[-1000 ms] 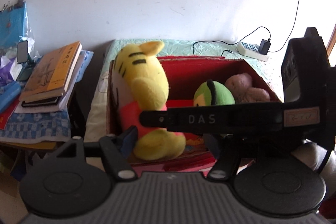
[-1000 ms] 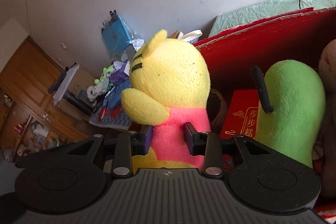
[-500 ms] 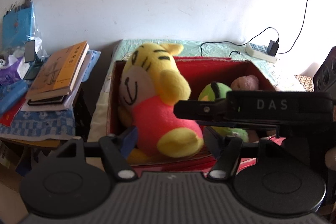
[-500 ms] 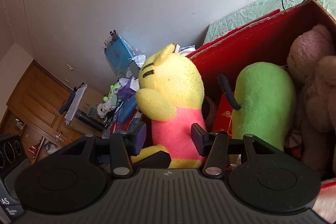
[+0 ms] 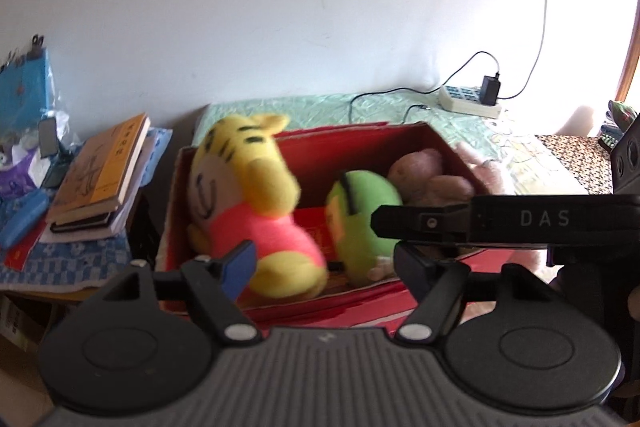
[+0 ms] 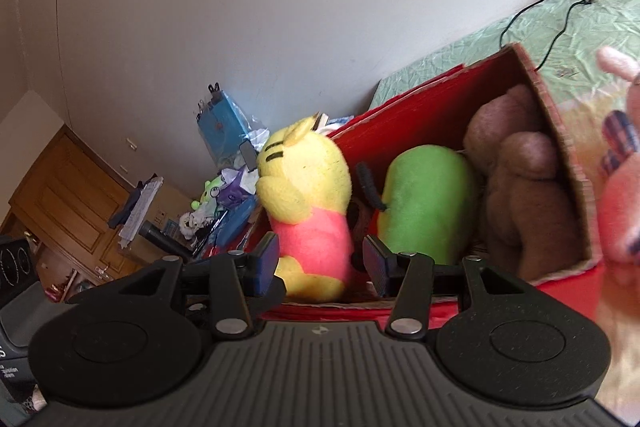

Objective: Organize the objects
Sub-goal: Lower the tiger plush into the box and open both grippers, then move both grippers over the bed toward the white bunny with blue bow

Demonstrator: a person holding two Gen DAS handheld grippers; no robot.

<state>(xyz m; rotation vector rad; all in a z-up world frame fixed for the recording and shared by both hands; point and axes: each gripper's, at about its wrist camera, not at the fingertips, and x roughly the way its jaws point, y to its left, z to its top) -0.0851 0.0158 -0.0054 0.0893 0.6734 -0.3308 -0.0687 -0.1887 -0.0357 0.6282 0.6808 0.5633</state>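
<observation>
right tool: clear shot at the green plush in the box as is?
Probably yes. The right tool is open and empty, the green plush sits just beyond it in the open-topped box; the tiger plush crowds its left.

text: "DAS" | on: black bar [image 5: 500, 221] of the right gripper | other print: unreadable

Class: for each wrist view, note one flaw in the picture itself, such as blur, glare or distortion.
Left wrist view: the yellow tiger plush is smeared by motion blur, and sunlight washes out the right edge. Right wrist view: the pink plush at the right edge is blurred, and fisheye bends the wall corner.
</observation>
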